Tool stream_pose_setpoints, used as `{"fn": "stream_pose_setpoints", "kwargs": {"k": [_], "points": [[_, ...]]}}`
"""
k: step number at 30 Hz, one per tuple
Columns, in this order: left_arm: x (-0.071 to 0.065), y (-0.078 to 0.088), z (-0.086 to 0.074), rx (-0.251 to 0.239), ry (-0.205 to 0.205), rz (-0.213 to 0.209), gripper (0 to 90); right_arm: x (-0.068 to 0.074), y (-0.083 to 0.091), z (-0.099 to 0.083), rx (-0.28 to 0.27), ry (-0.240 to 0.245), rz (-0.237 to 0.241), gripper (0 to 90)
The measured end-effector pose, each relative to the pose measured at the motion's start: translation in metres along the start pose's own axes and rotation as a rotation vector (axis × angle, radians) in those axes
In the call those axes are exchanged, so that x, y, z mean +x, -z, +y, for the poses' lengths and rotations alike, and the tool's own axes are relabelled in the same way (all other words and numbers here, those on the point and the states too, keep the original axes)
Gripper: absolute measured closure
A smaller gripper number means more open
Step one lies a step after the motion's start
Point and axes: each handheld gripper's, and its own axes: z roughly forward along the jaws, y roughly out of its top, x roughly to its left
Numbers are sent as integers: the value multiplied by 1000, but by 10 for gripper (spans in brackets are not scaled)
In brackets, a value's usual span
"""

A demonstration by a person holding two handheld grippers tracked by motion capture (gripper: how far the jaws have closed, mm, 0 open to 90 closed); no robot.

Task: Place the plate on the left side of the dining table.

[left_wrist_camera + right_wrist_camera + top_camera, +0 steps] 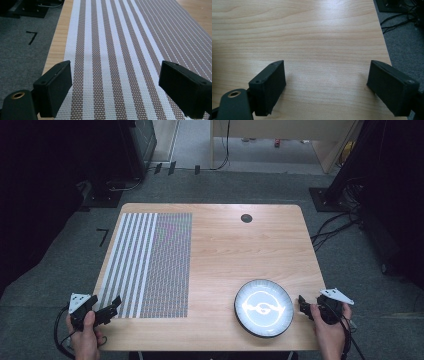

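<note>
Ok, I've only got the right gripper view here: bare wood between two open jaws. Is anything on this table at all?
Observer: Yes. A plate sits near the front edge, just left of the right gripper.
Operator: Anything else?
Observer: A striped mat covers the table's left part.
Operator: And the other gripper?
Observer: The left gripper is open at the mat's near left corner, holding nothing.

We see the placemat (120,50) cut off by the left gripper view's near and right edges. Glare hides the plate (263,307) pattern in the high view.
</note>
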Motion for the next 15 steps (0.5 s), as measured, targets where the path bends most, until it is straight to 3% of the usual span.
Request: {"fn": "stream_pose_setpoints", "kwargs": {"k": [4,10,15], "points": [[0,2,0,-2,4,1,113,0,2,-1,-9,-12,-19,175],[-2,5,4,-17,27,-9,112,-2,9,0,-41,-26,-12,170],[-10,4,6,-19,17,-20,110,1,21,3,-76,-42,-1,168]]}}
